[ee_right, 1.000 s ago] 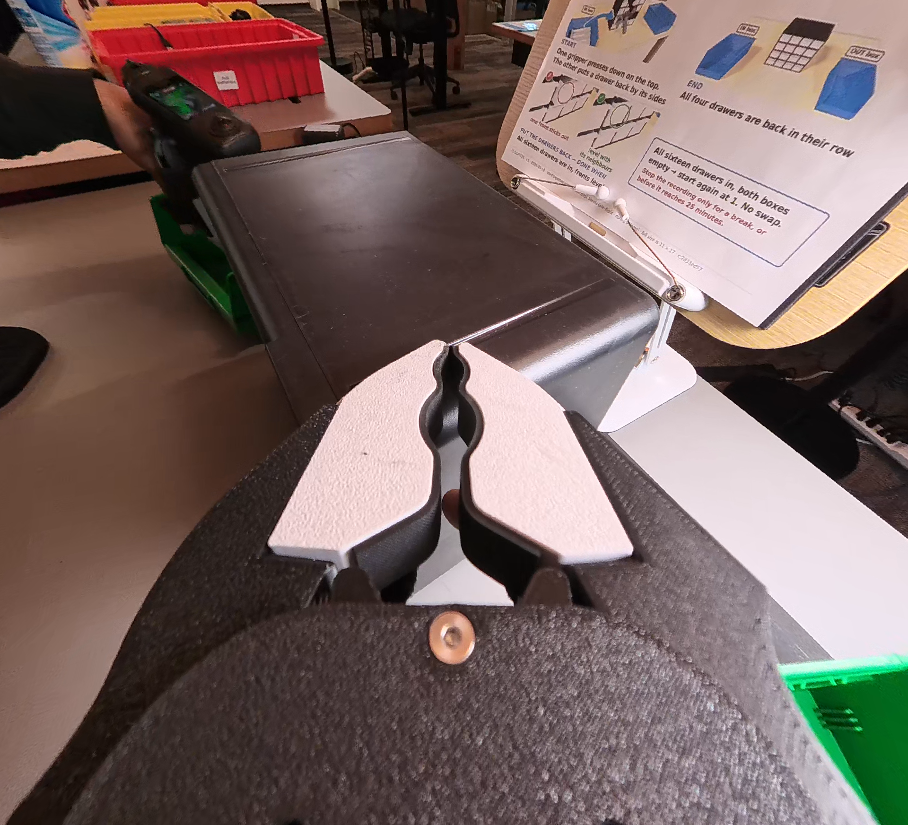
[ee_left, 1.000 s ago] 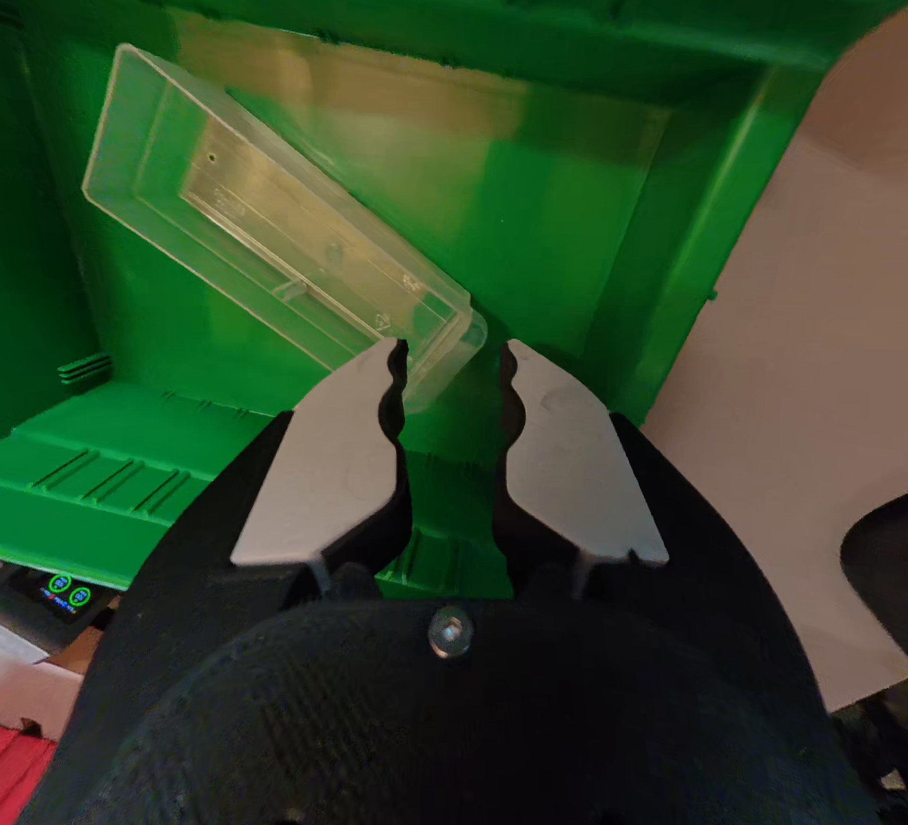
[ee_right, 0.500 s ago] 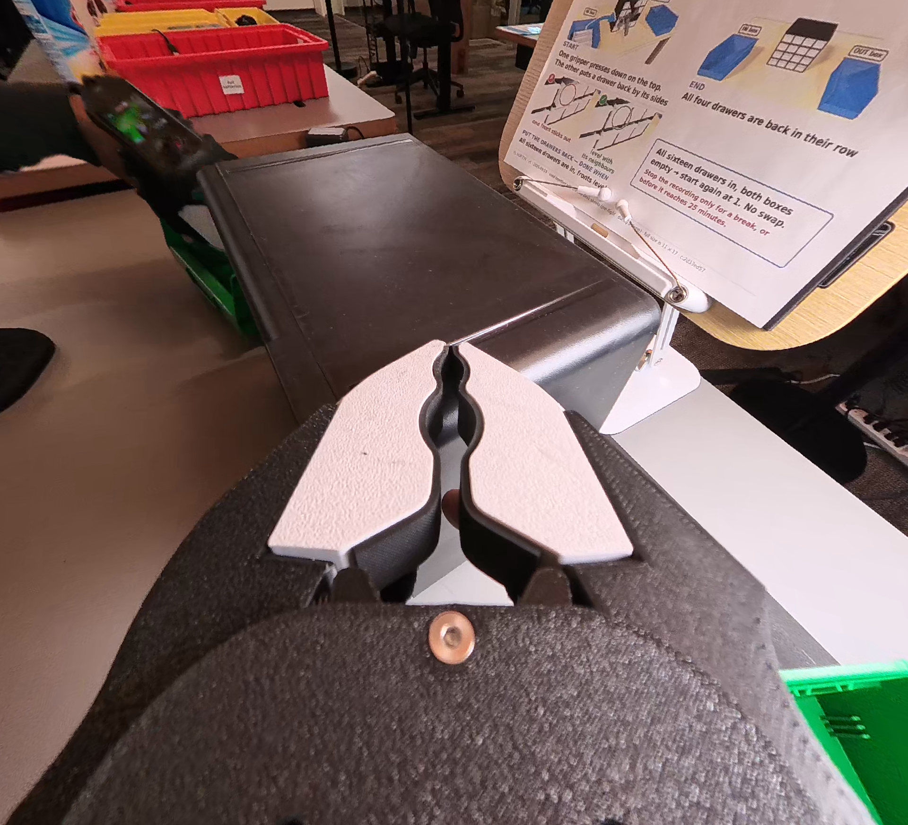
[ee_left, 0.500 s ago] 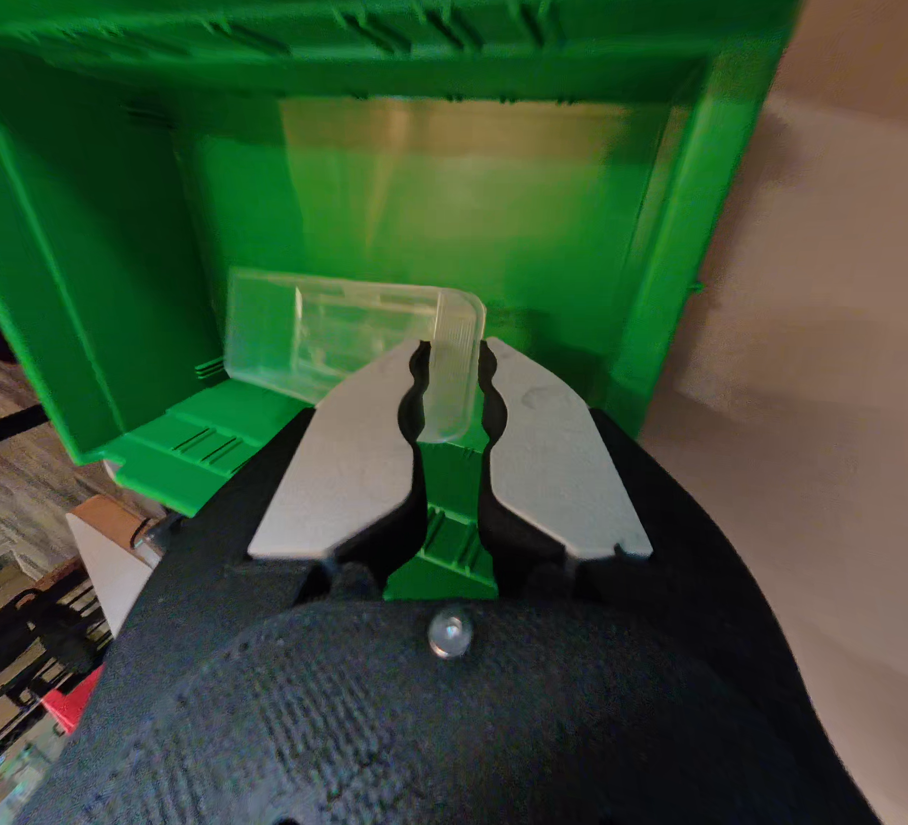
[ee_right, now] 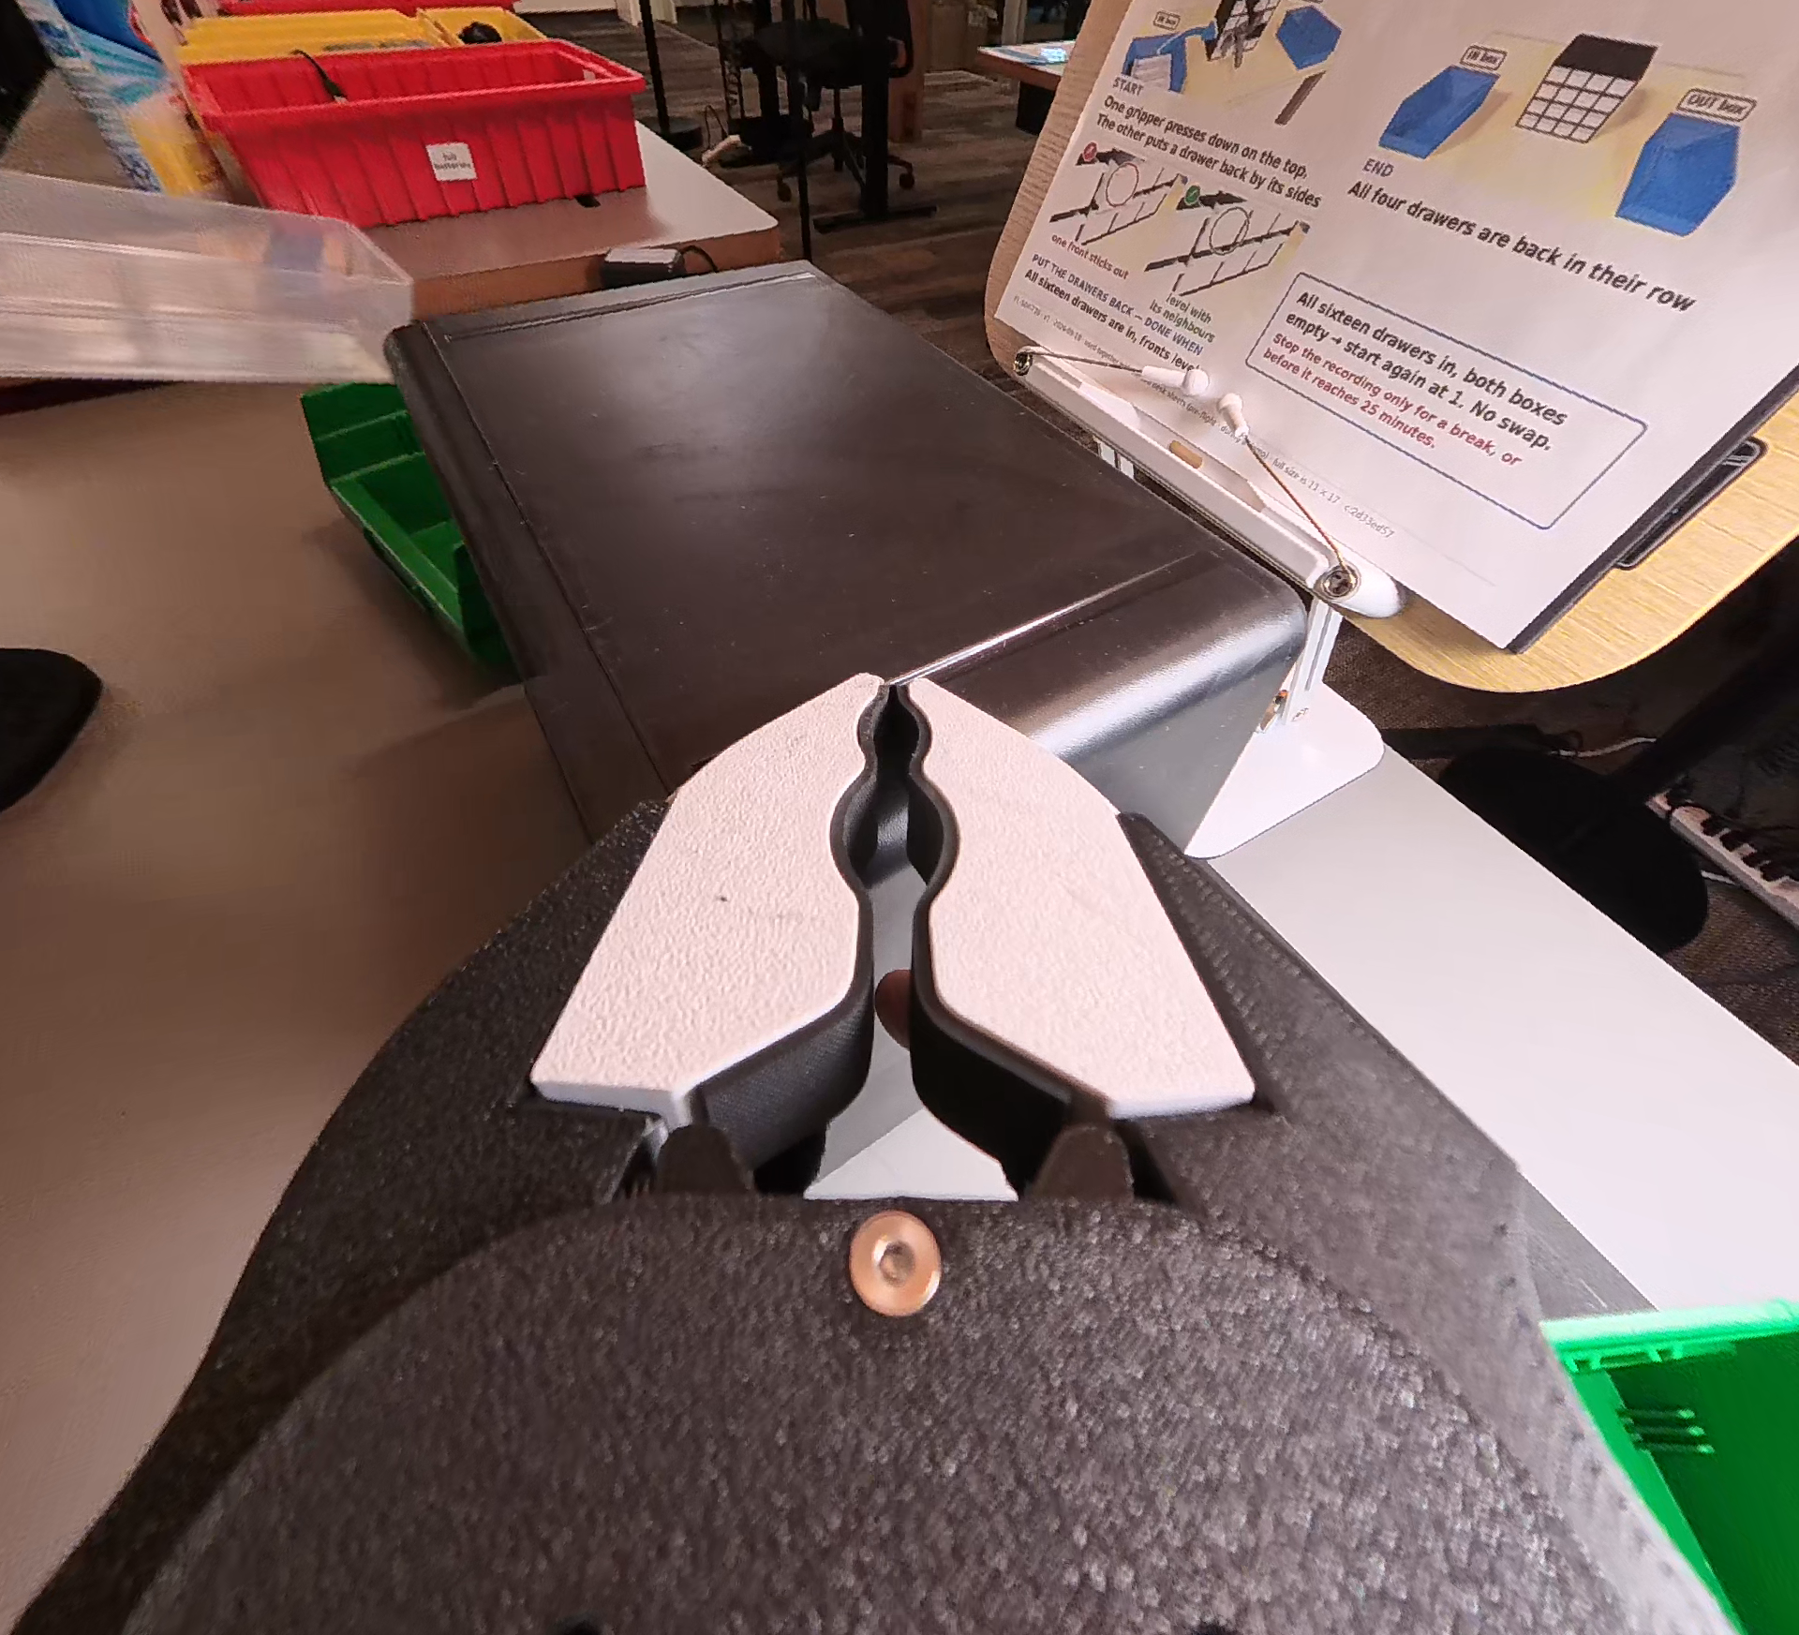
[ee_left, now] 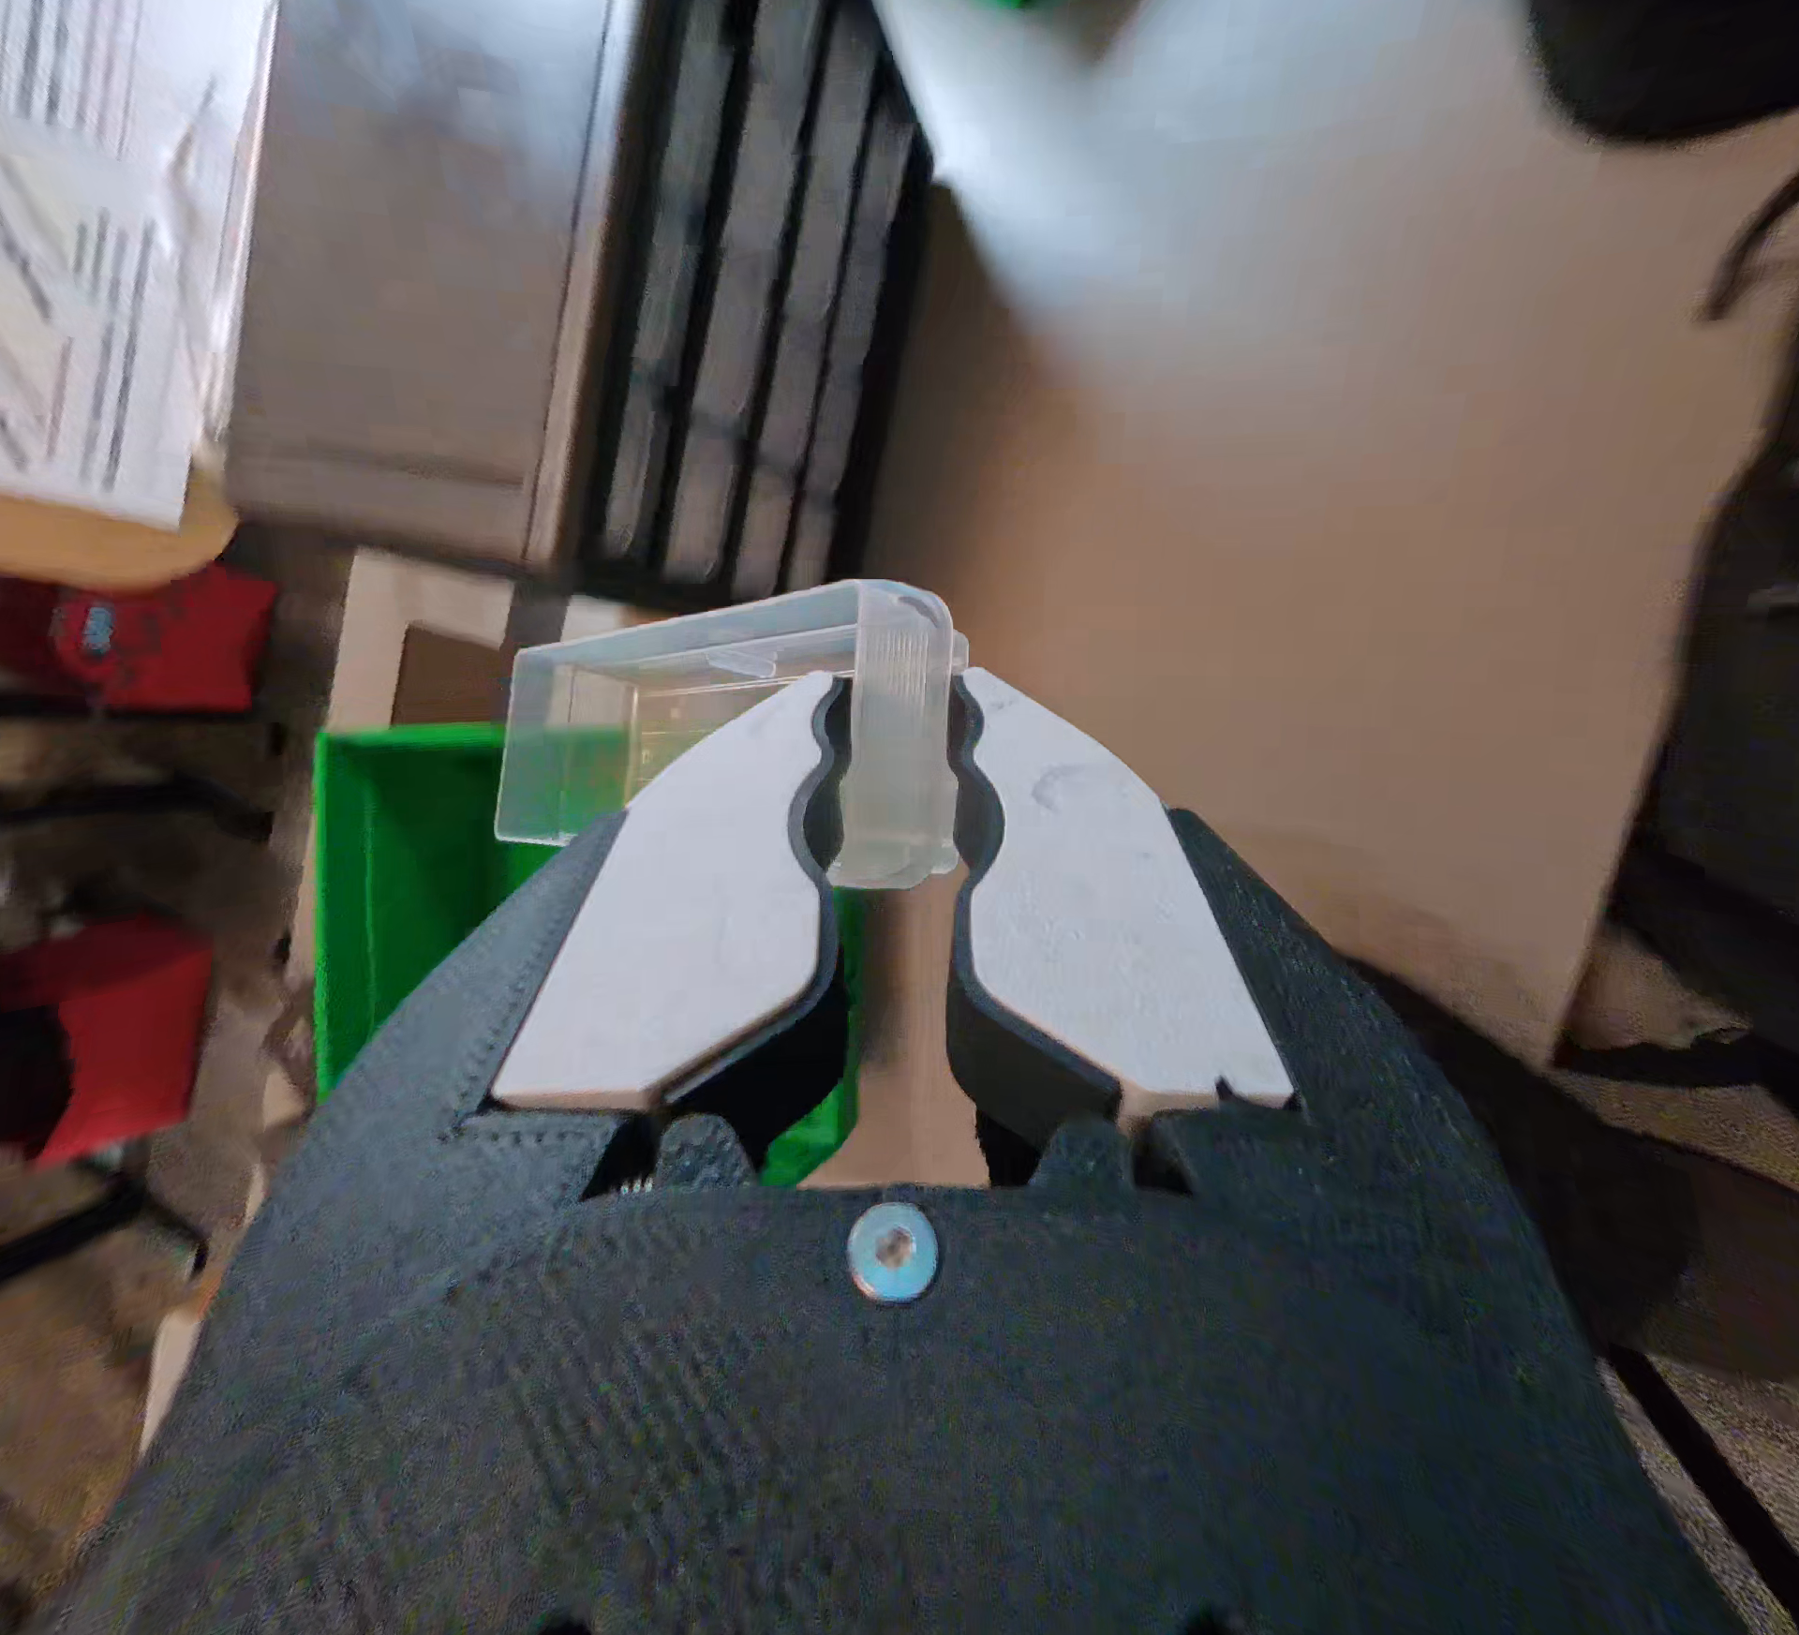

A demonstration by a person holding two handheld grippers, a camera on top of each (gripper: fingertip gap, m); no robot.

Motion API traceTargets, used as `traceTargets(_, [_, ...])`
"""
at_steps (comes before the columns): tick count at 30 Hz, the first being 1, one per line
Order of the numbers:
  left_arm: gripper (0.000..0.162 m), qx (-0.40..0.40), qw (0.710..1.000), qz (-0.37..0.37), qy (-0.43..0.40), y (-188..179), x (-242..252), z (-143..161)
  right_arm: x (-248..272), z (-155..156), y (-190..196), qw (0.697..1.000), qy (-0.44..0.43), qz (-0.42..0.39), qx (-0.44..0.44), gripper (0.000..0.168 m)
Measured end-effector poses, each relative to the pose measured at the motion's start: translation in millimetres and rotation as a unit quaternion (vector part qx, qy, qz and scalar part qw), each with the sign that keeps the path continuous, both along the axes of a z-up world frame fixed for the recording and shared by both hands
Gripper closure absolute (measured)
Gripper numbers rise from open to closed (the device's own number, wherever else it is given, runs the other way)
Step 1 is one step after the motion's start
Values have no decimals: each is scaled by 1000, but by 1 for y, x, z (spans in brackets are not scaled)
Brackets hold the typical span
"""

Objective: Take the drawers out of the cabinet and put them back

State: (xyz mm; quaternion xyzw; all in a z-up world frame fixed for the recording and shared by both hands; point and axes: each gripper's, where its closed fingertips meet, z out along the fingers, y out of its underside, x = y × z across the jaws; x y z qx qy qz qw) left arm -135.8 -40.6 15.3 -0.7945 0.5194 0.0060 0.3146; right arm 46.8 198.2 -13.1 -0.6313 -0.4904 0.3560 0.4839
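gripping a clear plastic drawer [ee_left: 681,693] by its front handle, the left gripper [ee_left: 896,771] is risking it pivoting; the closed, empty right gripper [ee_right: 891,702] is pressing the black cabinet [ee_right: 779,469].

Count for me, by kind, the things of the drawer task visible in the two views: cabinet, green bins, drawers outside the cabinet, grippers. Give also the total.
cabinet: 1
green bins: 2
clear drawer outside the cabinet: 1, clamped in the left gripper
grippers: 2, the left gripper and the right gripper, which is shut and holds nothing
Total: 6
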Motion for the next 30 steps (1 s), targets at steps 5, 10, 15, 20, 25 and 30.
traceTargets(5, [143,-41,993,-86,-67,-24,89,17,0,0,0,1000,-9,-8,8,168])
traceTargets(10, [143,-62,983,-140,-106,-13,152,13,1,0,0,1000,-18,-14,17,168])
traceTargets(15, [143,-47,977,-163,-129,18,200,8,1,0,0,999,-20,-15,20,168])
traceTargets(20, [143,-19,979,-157,-129,49,224,1,1,0,0,999,-21,-15,21,168])
traceTargets(25, [143,2,985,-138,-106,67,227,-11,1,0,0,999,-20,-13,21,168])
traceTargets(30, [143,55,985,-144,-80,74,229,-18,0,0,0,999,-20,-13,21,168])
